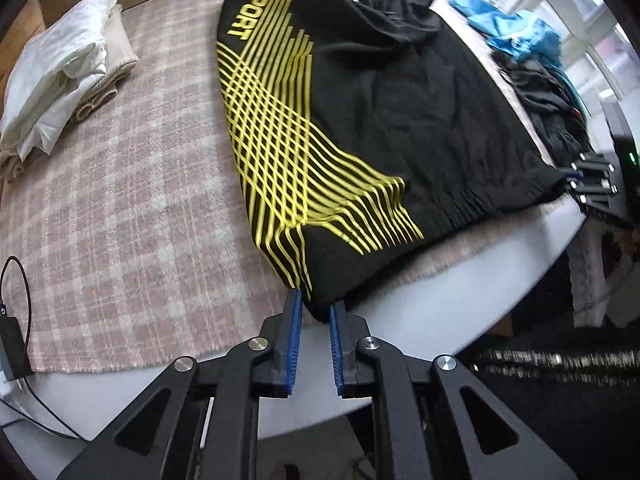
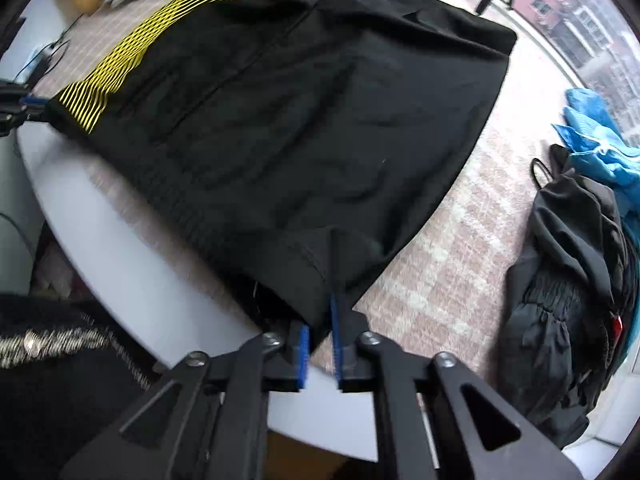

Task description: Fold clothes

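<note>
Left wrist view: left claw (image 1: 314, 308) reaches forward low over the near rim of the round white table (image 1: 460, 276), its blue-padded fingers (image 1: 294, 320) narrowed around the near hem corner of the black sports jacket with yellow stripe print (image 1: 360, 120). Cloth sits between the pads; grip held. Jacket lies spread flat on the pink-and-white checked tablecloth (image 1: 132, 200), "SPORT" lettering on the far sleeve, hem toward the camera and overhanging the cloth edge. Folded white and beige garments (image 1: 68, 72) stacked at far left, well apart from the jacket. Black cable and small adapter (image 1: 12, 344) at the left table rim.

Right wrist view: right claw (image 2: 320, 340) comes in from the opposite hem corner, level with the table edge, fingers narrowed on the black fabric, which runs up taut from between the pads. Left claw visible at far left edge of this view, on the striped corner. Hem stretched between the two claws. Pile of crumpled black clothing (image 2: 560, 300) lies right of the jacket; bright blue garment (image 2: 592, 140) just behind that pile. Dark knitted sleeve with silvery trim (image 2: 60, 344) at lower left.
</note>
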Motion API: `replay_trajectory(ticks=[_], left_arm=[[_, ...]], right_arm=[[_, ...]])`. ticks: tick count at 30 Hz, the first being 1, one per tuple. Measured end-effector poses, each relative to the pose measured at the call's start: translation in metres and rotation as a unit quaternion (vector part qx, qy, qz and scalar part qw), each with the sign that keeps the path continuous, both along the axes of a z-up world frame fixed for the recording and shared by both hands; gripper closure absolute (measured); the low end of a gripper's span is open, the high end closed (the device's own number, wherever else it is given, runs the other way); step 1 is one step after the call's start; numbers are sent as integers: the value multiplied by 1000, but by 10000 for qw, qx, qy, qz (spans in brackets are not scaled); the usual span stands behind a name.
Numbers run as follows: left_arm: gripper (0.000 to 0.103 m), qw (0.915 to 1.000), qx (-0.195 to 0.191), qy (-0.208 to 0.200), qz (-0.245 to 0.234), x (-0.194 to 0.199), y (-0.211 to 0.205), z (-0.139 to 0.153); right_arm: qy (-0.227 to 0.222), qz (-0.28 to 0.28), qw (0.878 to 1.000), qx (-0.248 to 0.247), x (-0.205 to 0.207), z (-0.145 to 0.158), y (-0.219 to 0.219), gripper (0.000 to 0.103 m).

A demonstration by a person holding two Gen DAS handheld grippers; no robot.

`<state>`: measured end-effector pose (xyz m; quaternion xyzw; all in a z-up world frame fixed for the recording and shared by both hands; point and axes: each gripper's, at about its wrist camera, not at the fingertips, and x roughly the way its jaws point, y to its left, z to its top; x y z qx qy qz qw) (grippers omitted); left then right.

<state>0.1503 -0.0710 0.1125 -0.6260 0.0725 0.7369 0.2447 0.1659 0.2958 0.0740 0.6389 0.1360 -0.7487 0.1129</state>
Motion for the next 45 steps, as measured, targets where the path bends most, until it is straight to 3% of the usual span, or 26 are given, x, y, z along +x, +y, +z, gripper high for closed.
replay_trajectory(ticks=[5, 9, 11, 14, 15, 18, 22, 25, 31, 37, 41, 45], left_arm=[[91, 9988, 353, 149, 309, 3, -25, 23], [91, 9947, 299, 746, 642, -43, -36, 34], [91, 9927, 201, 1005, 640, -59, -29, 33], [91, 9898, 63, 1282, 618, -80, -24, 36], [91, 9893, 30, 1330, 603, -87, -26, 39], [91, 9845, -16, 1637, 627, -102, -36, 55], [91, 9728, -189, 2200, 697, -133, -32, 64], [91, 9619, -452, 2620, 641, -154, -21, 62], [91, 9649, -136, 2555, 591, -135, -15, 65], [88, 9668, 162, 2487, 562, -114, -10, 67], [88, 9634, 41, 2459, 1063, -68, -42, 62], [88, 9514, -173, 2339, 1995, -18, -101, 49]], right_arm=[[531, 92, 9935, -998, 6, 42, 19, 83], [1130, 194, 9805, -1599, -13, 72, 15, 81], [1088, 390, 9821, -1490, -28, 70, 9, 80], [776, 856, 9926, -381, -43, 54, 2, 80], [733, 945, 9926, -218, -43, 54, 5, 80], [845, 740, 9924, -510, -45, 77, 27, 80], [1882, 348, 9807, -410, -74, 120, 33, 80], [2760, 63, 9604, -375, -103, 134, 28, 80], [3185, -139, 9472, -341, -150, 132, 6, 80], [3058, 261, 9471, -938, -131, 114, -23, 80], [2791, 825, 9465, -1396, -121, 93, -61, 80], [2561, 1468, 9412, -1646, -119, 78, -114, 80]])
